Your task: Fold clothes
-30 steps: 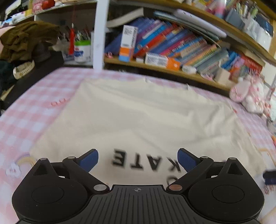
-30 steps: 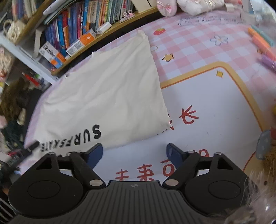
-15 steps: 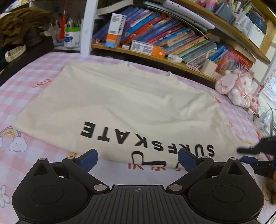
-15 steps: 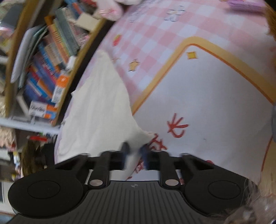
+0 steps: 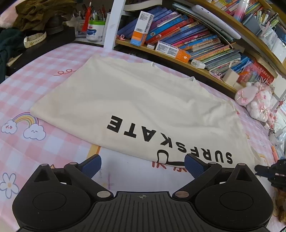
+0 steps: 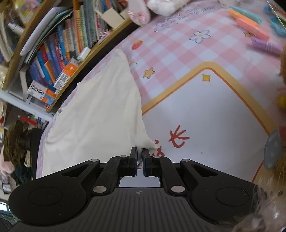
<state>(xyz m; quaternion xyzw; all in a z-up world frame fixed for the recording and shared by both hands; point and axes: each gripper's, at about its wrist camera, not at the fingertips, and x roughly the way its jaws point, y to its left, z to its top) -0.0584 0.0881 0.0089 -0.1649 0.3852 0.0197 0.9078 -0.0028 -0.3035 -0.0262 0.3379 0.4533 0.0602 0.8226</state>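
Note:
A cream T-shirt (image 5: 135,100) with black "SURFSKATE" lettering lies folded flat on the pink checked table mat (image 5: 35,92). In the left wrist view my left gripper (image 5: 143,165) stands open just in front of the shirt's near edge, nothing between its blue pads. The right gripper shows there as a dark shape at the shirt's right corner (image 5: 268,171). In the right wrist view my right gripper (image 6: 140,151) is shut on the near corner of the T-shirt (image 6: 100,116), the cloth pinched between the pads.
A bookshelf (image 5: 187,41) full of books and boxes runs along the far edge. Pink plush toys (image 5: 255,101) sit at the right. Dark clothes (image 5: 35,14) are piled at the left. Pastel markers (image 6: 250,26) lie on the mat far right.
The right gripper went from wide open to shut on the shirt's corner and rolled. The left gripper drew back and lower, so the shirt's near edge and whole print now show.

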